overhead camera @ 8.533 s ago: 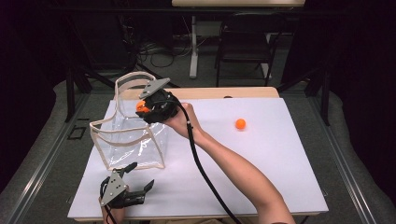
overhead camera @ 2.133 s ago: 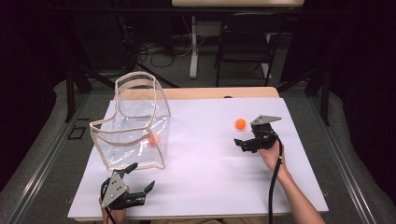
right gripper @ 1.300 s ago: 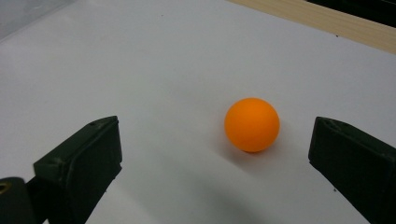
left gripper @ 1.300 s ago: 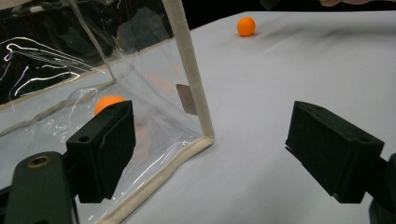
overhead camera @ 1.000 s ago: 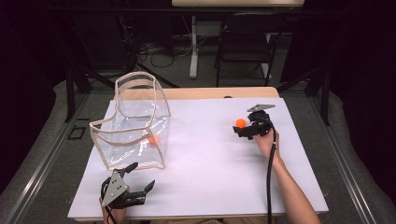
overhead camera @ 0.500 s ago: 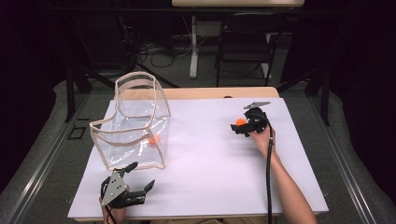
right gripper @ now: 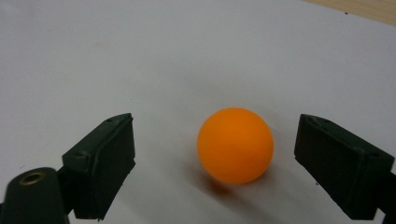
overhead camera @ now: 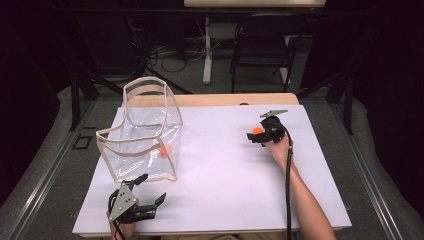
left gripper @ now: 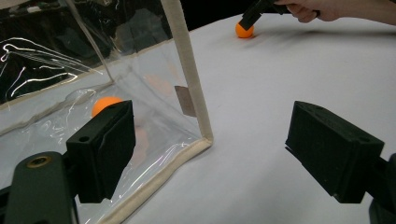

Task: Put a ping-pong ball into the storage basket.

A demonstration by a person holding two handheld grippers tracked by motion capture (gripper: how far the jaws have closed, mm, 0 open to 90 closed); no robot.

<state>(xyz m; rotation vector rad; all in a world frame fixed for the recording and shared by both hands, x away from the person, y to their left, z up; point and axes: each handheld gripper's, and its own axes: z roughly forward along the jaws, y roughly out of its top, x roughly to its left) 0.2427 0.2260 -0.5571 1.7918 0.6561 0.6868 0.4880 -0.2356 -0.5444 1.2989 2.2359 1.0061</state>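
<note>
Closing in: right gripper [right gripper: 215,158] straddles the orange ball [right gripper: 235,145] on the white table [right gripper: 140,46]; its jaws have just been narrowing, and a gap shows on both sides of the ball, so no pinch yet.
Ball place: between the right gripper's fingers [right gripper: 100,163], a little nearer the one at right in the right gripper view, resting on the table.
Step in hand: judged as the pick-up of a second ball, bound for the clear plastic bag [overhead camera: 145,132].
Bag contents: one orange ball [left gripper: 105,104] already lies inside, just beyond the left gripper's finger at left in the left gripper view.
Left gripper [left gripper: 210,163]: fingers spread wide, nothing between them, parked on the near side of the bag's seamed corner.
Next move: judged to need an even squeeze; a round, light ball may squirt forward if one pad lands first. Then lift and carry over the bag's open top.
Risk: floppy bag rim may catch the gripper.
</note>
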